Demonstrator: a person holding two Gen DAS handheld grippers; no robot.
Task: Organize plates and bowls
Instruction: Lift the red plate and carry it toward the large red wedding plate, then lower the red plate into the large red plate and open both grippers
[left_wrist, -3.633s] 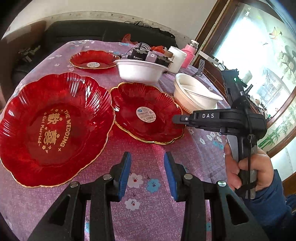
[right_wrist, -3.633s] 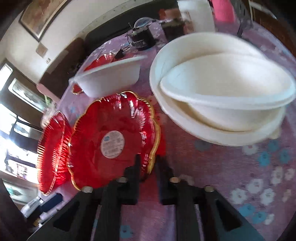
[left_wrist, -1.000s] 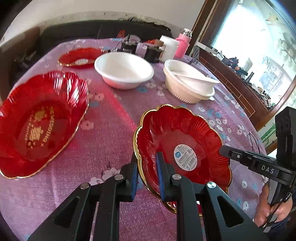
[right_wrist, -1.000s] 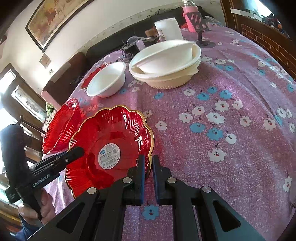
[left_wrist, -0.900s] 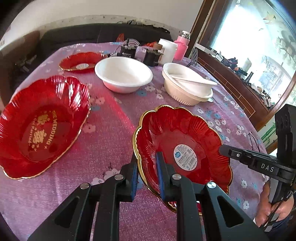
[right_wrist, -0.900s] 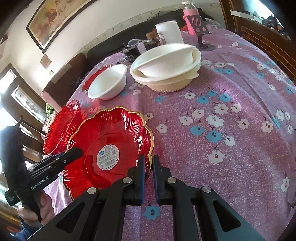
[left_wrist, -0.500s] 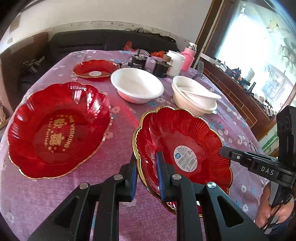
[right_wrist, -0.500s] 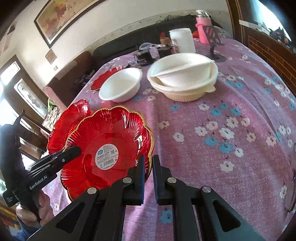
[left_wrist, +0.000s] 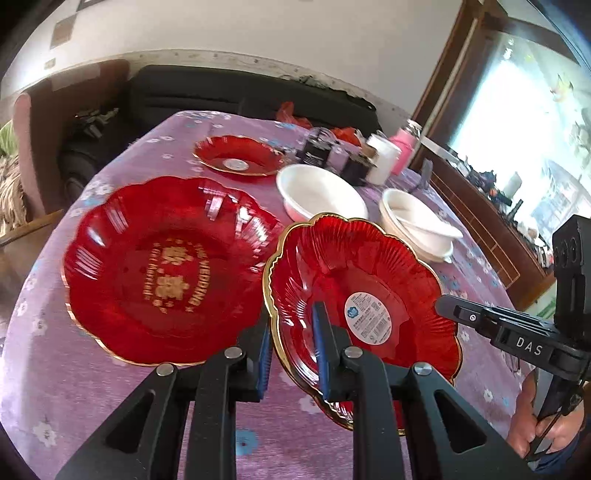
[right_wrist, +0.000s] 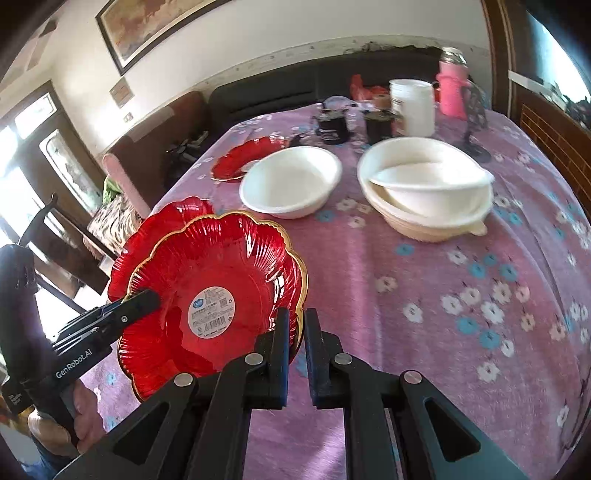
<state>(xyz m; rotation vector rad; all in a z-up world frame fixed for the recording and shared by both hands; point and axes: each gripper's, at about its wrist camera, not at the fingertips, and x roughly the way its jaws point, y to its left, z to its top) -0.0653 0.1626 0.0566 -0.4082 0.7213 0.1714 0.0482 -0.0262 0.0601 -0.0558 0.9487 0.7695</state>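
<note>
Left gripper (left_wrist: 291, 347) and right gripper (right_wrist: 293, 334) each clamp the gold-rimmed red plate (left_wrist: 364, 291) rim; wedding plate (left_wrist: 162, 269) at 9 o'clock

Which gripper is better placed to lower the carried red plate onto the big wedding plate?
Left. The left gripper clamps the red plate on the rim beside the wedding plate; the right gripper grips the opposite rim.

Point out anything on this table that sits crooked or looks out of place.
One thing: in the stack of white bowls, the top bowl lies tilted instead of nested flat, one edge up. The sticker plate is off the cloth only because the left hand-held gripper and right hand-held gripper pinch its rim.
</note>
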